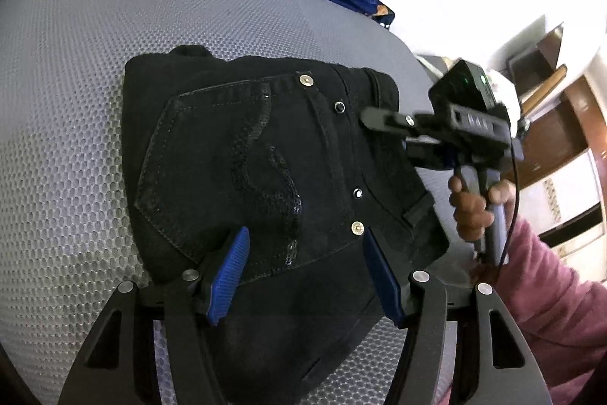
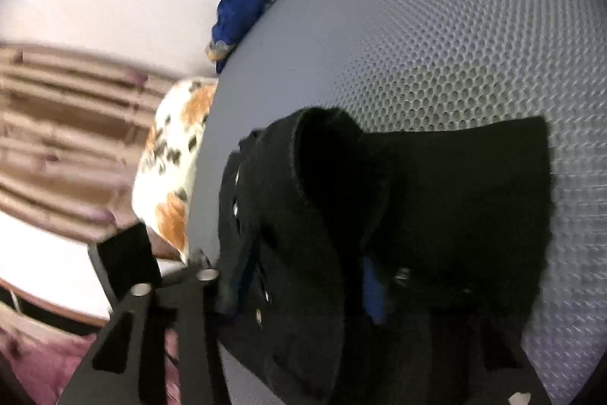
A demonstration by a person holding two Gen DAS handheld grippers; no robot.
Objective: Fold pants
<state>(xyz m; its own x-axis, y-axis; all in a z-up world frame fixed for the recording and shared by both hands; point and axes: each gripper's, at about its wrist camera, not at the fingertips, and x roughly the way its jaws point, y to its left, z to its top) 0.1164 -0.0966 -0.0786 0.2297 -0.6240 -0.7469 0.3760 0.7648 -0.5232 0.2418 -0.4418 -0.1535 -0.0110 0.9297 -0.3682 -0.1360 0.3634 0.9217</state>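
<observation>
Folded black denim pants on grey honeycomb-mesh mattress. Left gripper half-open over fabric, gripping nothing. Right gripper apparently pinching waistband edge; grip unclear.

A: The pants look like matt black denim cloth, with glossy sequin trim on the pocket and shiny metal rivets.

B: Under them, the mattress is grey honeycomb mesh, rough-textured. Gripper pads: ribbed blue.
</observation>
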